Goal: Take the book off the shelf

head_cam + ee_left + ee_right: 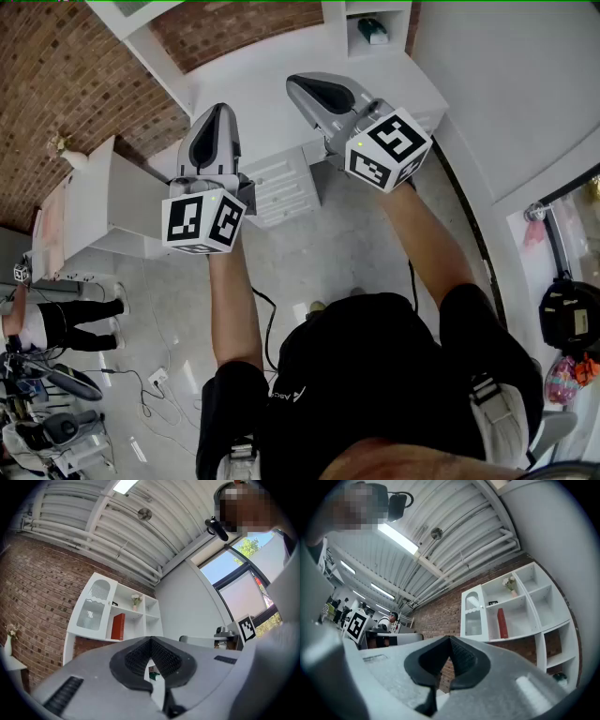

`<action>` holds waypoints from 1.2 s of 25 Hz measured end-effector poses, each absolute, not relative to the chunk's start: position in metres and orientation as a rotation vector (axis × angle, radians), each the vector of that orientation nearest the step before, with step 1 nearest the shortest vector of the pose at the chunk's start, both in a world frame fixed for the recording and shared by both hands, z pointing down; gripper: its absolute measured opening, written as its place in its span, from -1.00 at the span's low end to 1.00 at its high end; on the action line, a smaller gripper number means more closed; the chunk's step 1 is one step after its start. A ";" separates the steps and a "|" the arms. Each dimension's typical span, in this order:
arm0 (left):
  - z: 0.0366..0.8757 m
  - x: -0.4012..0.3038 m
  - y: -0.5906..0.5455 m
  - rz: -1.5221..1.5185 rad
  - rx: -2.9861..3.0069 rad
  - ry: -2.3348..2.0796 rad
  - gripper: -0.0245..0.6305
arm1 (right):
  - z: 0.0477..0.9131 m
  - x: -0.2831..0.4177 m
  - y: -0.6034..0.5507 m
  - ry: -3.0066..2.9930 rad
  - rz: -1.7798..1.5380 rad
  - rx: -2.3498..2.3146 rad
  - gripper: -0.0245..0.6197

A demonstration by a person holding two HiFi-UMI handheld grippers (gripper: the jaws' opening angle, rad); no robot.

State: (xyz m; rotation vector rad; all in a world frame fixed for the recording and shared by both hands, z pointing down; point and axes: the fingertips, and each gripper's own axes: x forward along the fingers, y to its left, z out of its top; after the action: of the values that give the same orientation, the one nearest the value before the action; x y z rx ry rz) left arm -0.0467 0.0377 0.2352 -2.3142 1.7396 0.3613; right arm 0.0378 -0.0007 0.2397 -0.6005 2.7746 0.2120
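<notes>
A red book stands upright in a middle compartment of the white shelf unit against the brick wall. It also shows in the right gripper view, the book to the right of an arched glass door. Both grippers are held up well short of the shelf. My left gripper is shut with nothing between its pads. My right gripper is shut and empty too. In the head view the left gripper and right gripper point toward the shelf; the book is hidden there.
A small vase with flowers sits on the shelf above the book. A green object lies in a low compartment. White drawers stand below the grippers. A person and floor cables are at the left.
</notes>
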 end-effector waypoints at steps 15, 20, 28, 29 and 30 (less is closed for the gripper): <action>0.259 -0.019 0.015 0.369 -2.270 1.834 -0.93 | 0.262 0.087 -0.035 2.768 0.171 -0.575 -0.92; 0.263 -0.020 -0.003 0.344 -2.255 1.867 -0.93 | 0.260 0.087 -0.060 2.759 0.185 -0.562 -0.92; 0.249 -0.057 -0.068 0.362 -2.223 1.812 -0.93 | 0.238 0.039 -0.132 2.751 0.273 -0.575 -0.91; 0.248 -0.066 -0.080 0.371 -2.224 1.807 -0.93 | 0.237 0.030 -0.145 2.753 0.277 -0.592 -0.91; 0.247 -0.075 -0.092 0.378 -2.227 1.800 -0.93 | 0.235 0.021 -0.160 2.755 0.283 -0.611 -0.91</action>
State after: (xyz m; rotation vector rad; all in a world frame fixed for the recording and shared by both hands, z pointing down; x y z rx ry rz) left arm -0.0748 -0.0924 0.2472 -2.2272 1.8001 0.3778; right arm 0.0207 -0.1600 0.2354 -0.6106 2.7548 0.2831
